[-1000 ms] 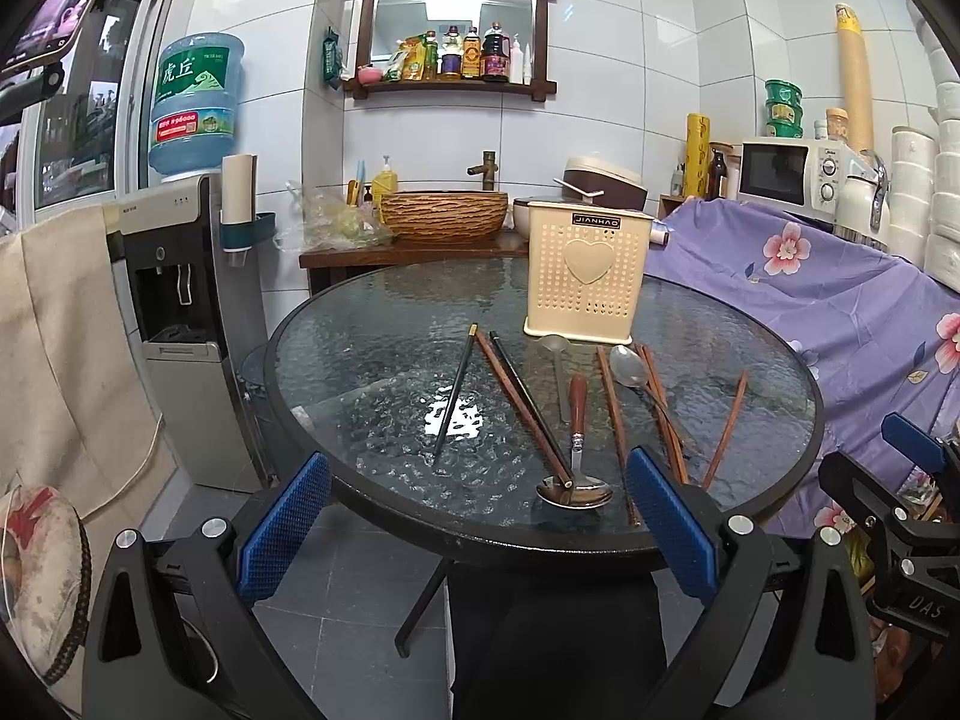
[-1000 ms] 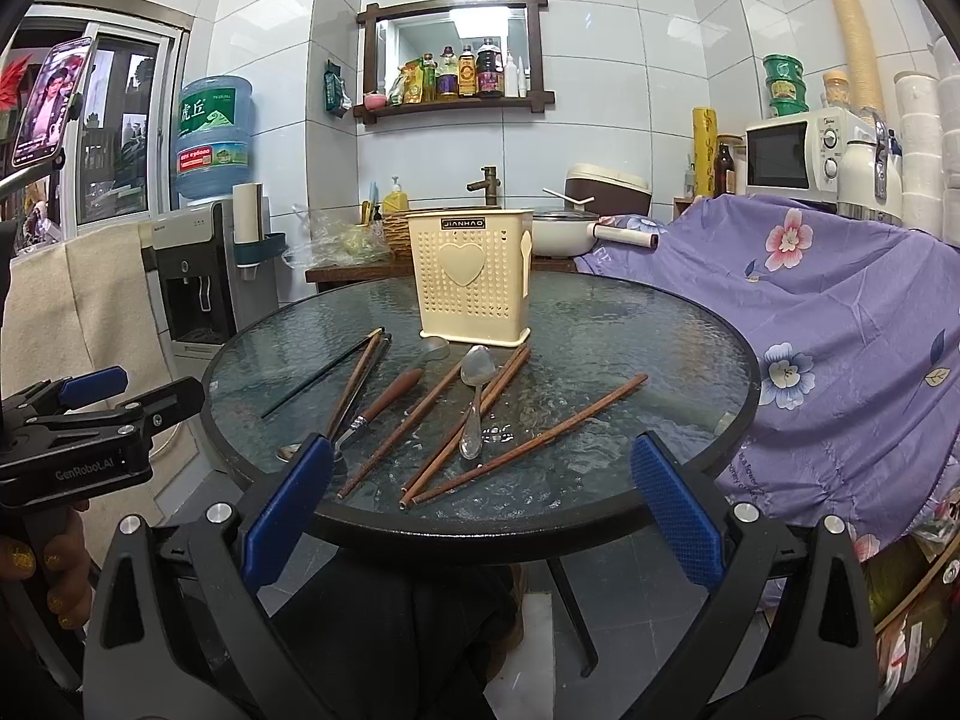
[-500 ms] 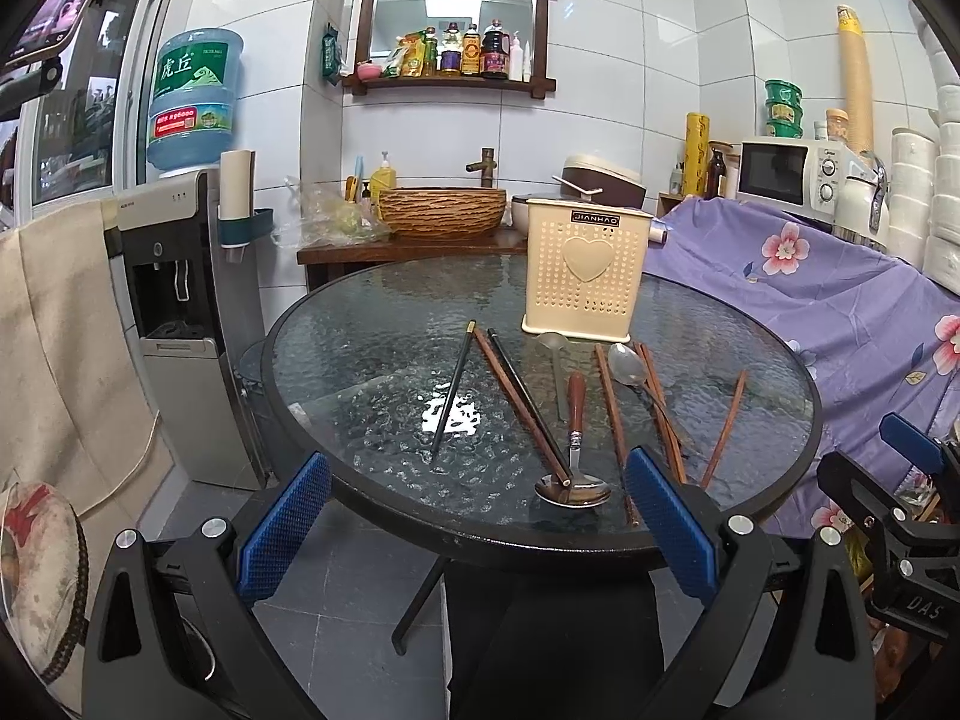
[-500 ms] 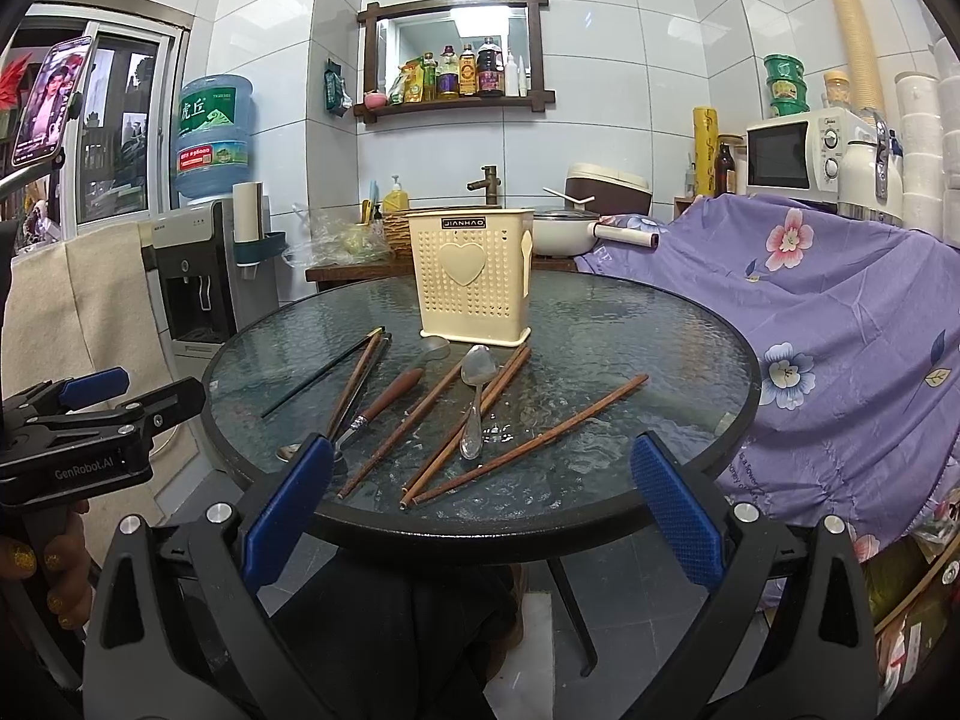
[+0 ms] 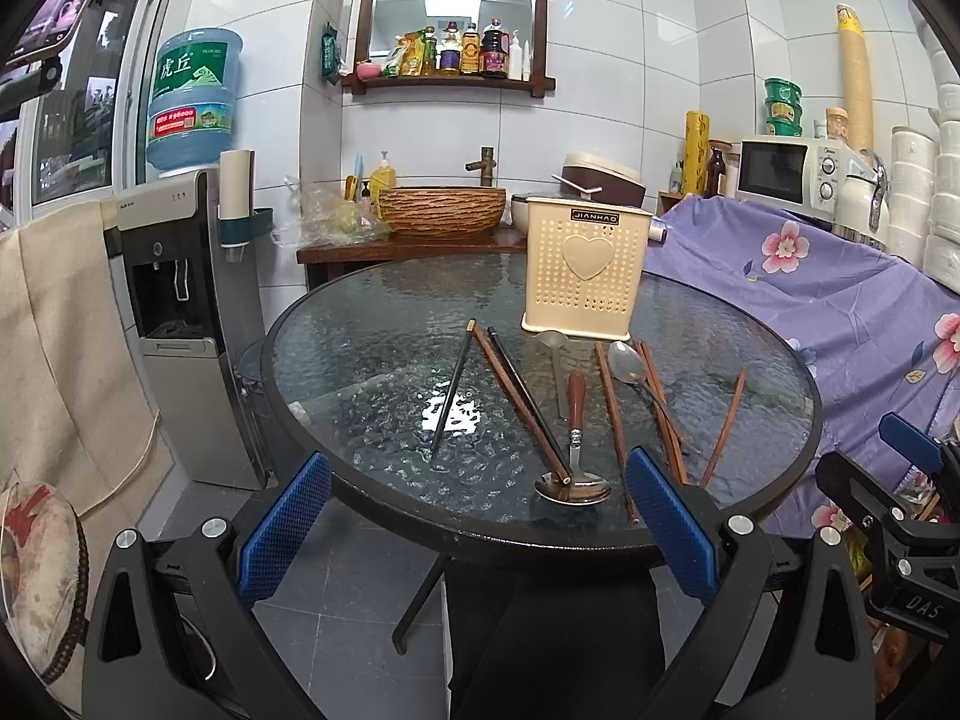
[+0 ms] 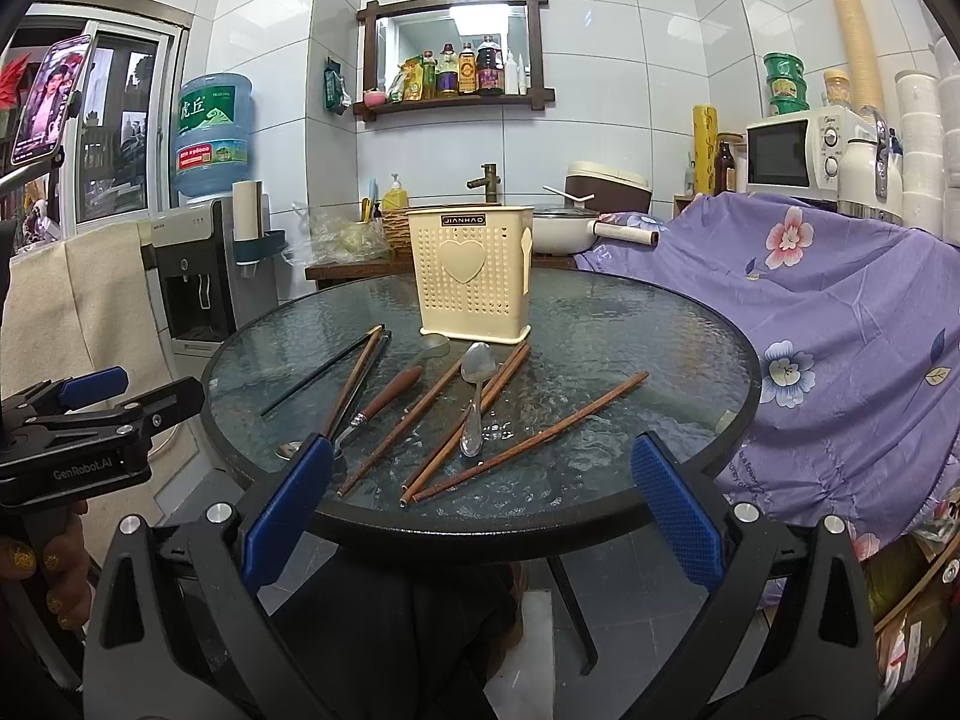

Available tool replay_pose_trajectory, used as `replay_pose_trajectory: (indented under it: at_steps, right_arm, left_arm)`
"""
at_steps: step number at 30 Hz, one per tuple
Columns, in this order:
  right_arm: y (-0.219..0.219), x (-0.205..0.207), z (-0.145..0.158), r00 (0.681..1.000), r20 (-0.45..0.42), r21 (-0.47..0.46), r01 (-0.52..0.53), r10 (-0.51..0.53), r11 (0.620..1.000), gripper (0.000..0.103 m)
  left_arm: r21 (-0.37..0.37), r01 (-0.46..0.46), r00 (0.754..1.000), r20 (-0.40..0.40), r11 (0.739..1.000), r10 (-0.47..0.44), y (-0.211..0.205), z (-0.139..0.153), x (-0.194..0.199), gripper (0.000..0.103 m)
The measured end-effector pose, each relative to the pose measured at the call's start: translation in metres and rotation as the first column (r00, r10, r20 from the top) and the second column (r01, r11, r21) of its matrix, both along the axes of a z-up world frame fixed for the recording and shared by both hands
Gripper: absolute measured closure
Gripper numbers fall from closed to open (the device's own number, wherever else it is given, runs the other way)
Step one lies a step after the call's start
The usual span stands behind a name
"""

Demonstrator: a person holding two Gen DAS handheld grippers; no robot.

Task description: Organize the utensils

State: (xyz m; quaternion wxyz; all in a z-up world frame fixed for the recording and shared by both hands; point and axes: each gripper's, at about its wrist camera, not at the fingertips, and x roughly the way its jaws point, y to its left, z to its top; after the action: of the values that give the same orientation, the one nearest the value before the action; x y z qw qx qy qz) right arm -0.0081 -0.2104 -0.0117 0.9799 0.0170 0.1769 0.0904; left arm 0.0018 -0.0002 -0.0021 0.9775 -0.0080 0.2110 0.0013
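A cream perforated utensil holder stands upright at the back of the round glass table. In front of it lie several brown chopsticks, black chopsticks, a steel spoon and a wooden-handled spoon. My left gripper is open and empty, just short of the table's near edge. My right gripper is open and empty at the near edge too.
A water dispenser stands left of the table. A purple flowered cloth covers furniture to the right, with a microwave behind. A woven basin sits on a wooden counter at the back.
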Motion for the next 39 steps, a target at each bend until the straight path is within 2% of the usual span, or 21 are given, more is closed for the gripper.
replay_pose_trajectory:
  at_steps: [5,10,13,17,20,22,24,25,27,31,37,39]
  right_arm:
    - [0.0,0.001,-0.001,1.0,-0.004,-0.004,0.0,0.0,1.0,0.005]
    - [0.0,0.011,-0.006,0.999,-0.043,-0.028,0.011,-0.012,1.0,0.005]
    - [-0.008,0.026,-0.006,0.997,-0.07,-0.045,0.018,-0.021,0.999,0.005]
    - [-0.02,0.049,-0.01,0.991,-0.133,-0.005,0.029,-0.029,1.0,0.005]
    - [-0.024,0.066,-0.013,0.984,-0.173,-0.014,0.033,-0.035,0.999,0.005]
    - [-0.027,0.079,-0.016,0.977,-0.208,-0.026,0.044,-0.049,0.999,0.008]
    - [-0.034,0.095,-0.019,0.965,-0.259,-0.004,0.051,-0.05,0.999,0.021]
    - [-0.037,0.101,-0.019,0.96,-0.276,0.01,0.057,-0.052,0.998,0.023]
    - [-0.048,0.12,-0.02,0.941,-0.33,0.042,0.092,-0.073,0.995,0.029]
    - [-0.062,0.154,-0.022,0.901,-0.417,0.041,0.149,-0.118,0.988,0.038]
    - [-0.07,0.187,-0.022,0.865,-0.47,0.034,0.216,-0.175,0.976,0.052]
    - [-0.066,0.198,-0.023,0.856,-0.479,0.001,0.223,-0.195,0.975,0.057]
  left_arm:
    - [-0.003,0.002,1.0,-0.002,1.0,-0.002,-0.001,-0.001,0.0,0.006]
    - [-0.052,0.005,0.998,-0.062,0.999,-0.008,0.007,-0.008,0.01,0.006]
    - [-0.035,-0.011,0.997,-0.073,0.999,0.009,0.014,-0.011,0.018,0.006]
    - [0.004,-0.016,0.998,-0.054,1.0,0.017,0.023,-0.011,0.035,0.006]
    - [0.007,-0.002,0.993,-0.114,1.0,0.003,0.026,-0.013,0.052,0.007]
    - [0.022,0.008,0.991,-0.133,1.0,-0.005,0.027,-0.014,0.062,0.011]
    - [0.038,0.024,0.986,-0.167,0.999,-0.017,0.029,-0.015,0.074,0.017]
    - [0.037,0.025,0.985,-0.171,0.999,-0.019,0.03,-0.015,0.078,0.017]
    - [0.036,0.028,0.983,-0.184,0.999,-0.021,0.034,-0.015,0.089,0.018]
    - [0.059,0.027,0.978,-0.206,0.998,-0.014,0.039,-0.014,0.11,0.022]
    - [0.061,0.047,0.964,-0.265,0.997,-0.029,0.044,-0.017,0.146,0.031]
    - [0.059,0.052,0.959,-0.281,0.997,-0.033,0.046,-0.017,0.158,0.034]
